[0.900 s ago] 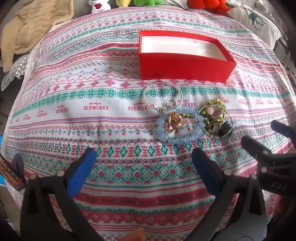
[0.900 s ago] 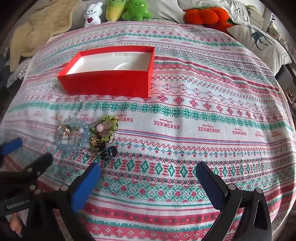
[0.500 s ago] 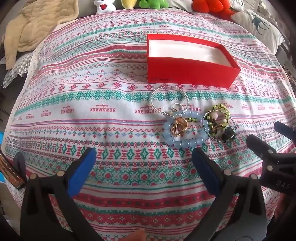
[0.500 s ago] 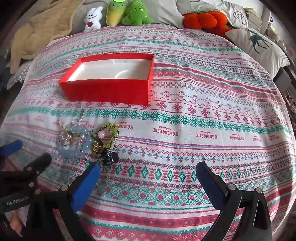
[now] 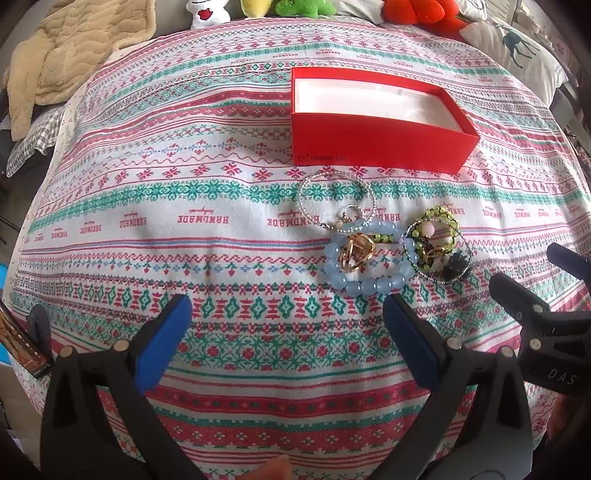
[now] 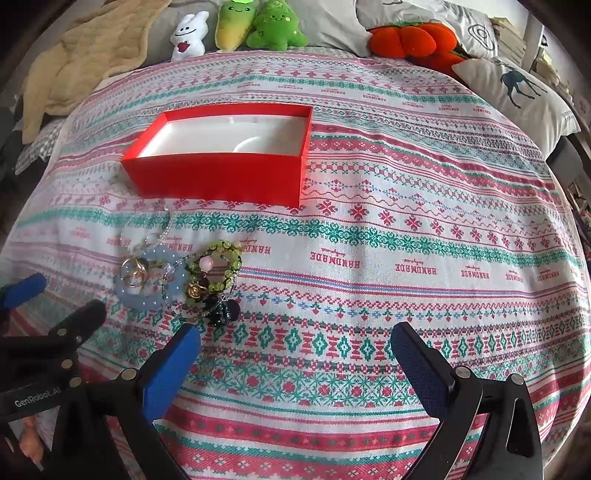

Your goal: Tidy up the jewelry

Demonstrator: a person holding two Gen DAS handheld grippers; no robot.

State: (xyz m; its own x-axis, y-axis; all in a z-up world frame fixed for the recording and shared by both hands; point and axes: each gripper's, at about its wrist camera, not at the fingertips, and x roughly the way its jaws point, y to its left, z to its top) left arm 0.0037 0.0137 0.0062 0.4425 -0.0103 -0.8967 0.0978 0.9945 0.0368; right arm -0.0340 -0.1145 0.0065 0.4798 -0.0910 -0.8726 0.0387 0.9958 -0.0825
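A heap of jewelry lies on the patterned cloth in front of an open red box (image 5: 373, 144) (image 6: 221, 181) with a white inside. In the heap are a silver chain bracelet (image 5: 336, 201), a pale blue bead bracelet (image 5: 365, 284) (image 6: 147, 301), gold rings (image 5: 354, 253) (image 6: 133, 275), a green bead bracelet (image 5: 441, 218) (image 6: 218, 264) and a dark bead piece (image 6: 221, 312). My left gripper (image 5: 286, 314) hovers open just short and left of the heap. My right gripper (image 6: 295, 341) hovers open to the heap's right, nothing between its fingers.
The patterned cloth (image 6: 406, 229) covers a bed. Plush toys (image 6: 258, 29), an orange cushion (image 6: 410, 38) and a deer pillow (image 6: 517, 88) line the far edge. A beige blanket (image 5: 70, 48) lies at the far left.
Both views have drawn back and tipped a little, so the box and the jewelry heap sit lower in each picture. Nothing on the cloth has moved, and both grippers stay open.
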